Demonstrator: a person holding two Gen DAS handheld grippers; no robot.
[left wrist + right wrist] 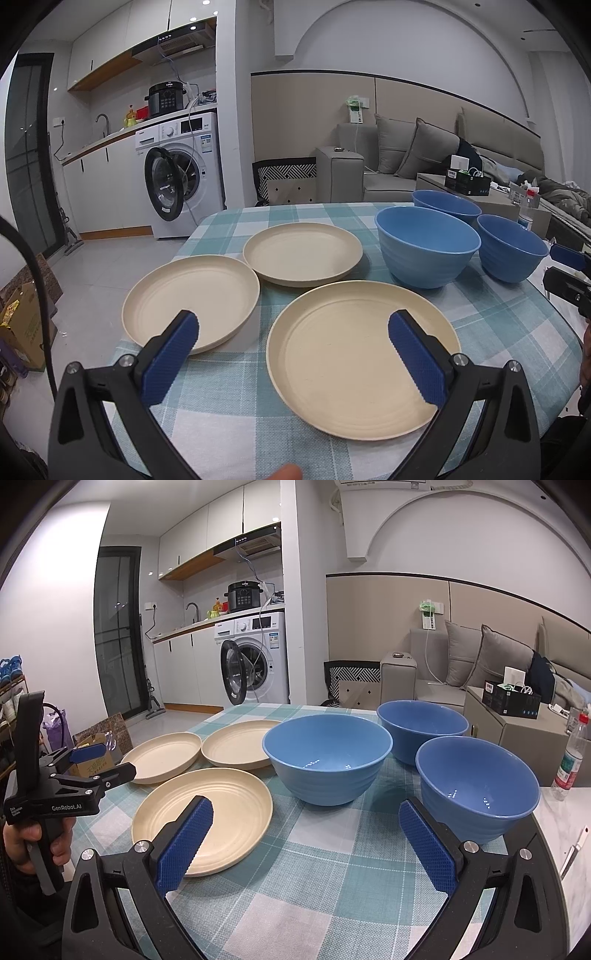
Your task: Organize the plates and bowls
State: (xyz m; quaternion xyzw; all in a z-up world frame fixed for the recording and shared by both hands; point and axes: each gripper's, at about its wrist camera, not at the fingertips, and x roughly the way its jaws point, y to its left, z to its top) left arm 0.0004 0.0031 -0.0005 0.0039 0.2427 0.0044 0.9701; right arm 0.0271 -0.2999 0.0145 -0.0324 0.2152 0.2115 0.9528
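Plates point(364, 356) & bowls point(327, 757) apart; both grippers point(293, 336) spread.

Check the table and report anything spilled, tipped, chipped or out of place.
Nothing stands out. Three cream plates lie flat, and three blue bowls stand upright and empty on the checked tablecloth.

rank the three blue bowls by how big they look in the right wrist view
1. Middle bowl, widest rim.
2. Nearest bowl, on the right.
3. Far bowl.
The first two look close, and nearness to the camera makes true sizes unsure.
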